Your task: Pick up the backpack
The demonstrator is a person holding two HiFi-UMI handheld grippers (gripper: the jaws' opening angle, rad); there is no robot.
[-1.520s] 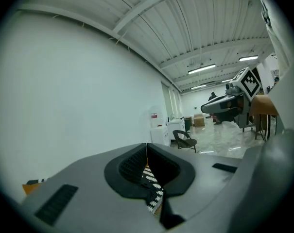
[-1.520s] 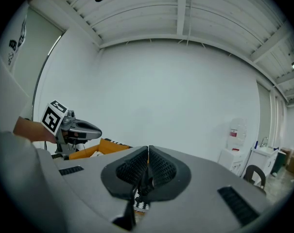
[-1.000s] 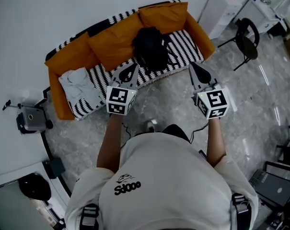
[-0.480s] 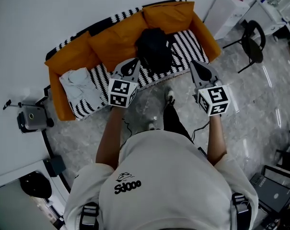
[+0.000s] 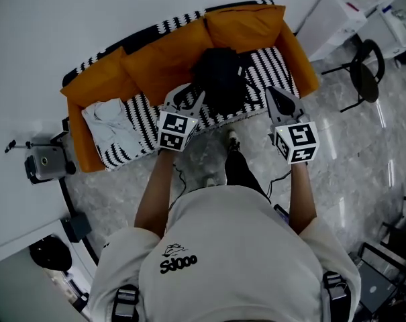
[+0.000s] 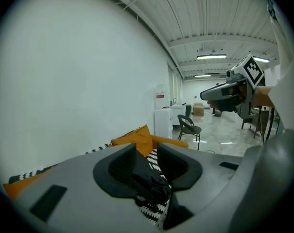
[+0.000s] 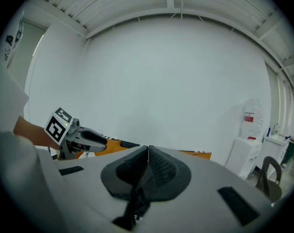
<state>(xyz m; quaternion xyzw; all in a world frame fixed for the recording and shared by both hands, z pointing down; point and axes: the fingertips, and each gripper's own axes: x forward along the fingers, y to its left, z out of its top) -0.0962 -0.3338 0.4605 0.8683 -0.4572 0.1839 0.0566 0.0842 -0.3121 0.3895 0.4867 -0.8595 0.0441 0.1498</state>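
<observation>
A black backpack (image 5: 219, 79) sits upright on the striped seat of an orange sofa (image 5: 102, 79), leaning on the back cushions. My left gripper (image 5: 189, 94) hovers at the sofa's front edge, just left of the backpack. Its jaws have just been opening and stand apart with nothing between them. In the left gripper view the backpack (image 6: 149, 181) shows beyond the gap of the left gripper (image 6: 147, 152). My right gripper (image 5: 275, 92) is over the seat's front edge, right of the backpack. Its pads meet in the right gripper view, where the right gripper (image 7: 147, 152) is shut and empty.
A white cloth bundle (image 5: 112, 123) lies on the sofa's left end. A dark chair (image 5: 367, 72) and a white cabinet (image 5: 333, 15) stand at the right. A small device (image 5: 45, 163) sits on the floor at the left. The person's foot (image 5: 233, 139) is near the sofa front.
Both grippers have moved forward to the sofa's front edge as the person stepped closer. The left jaws have parted; the right jaws stay together.
</observation>
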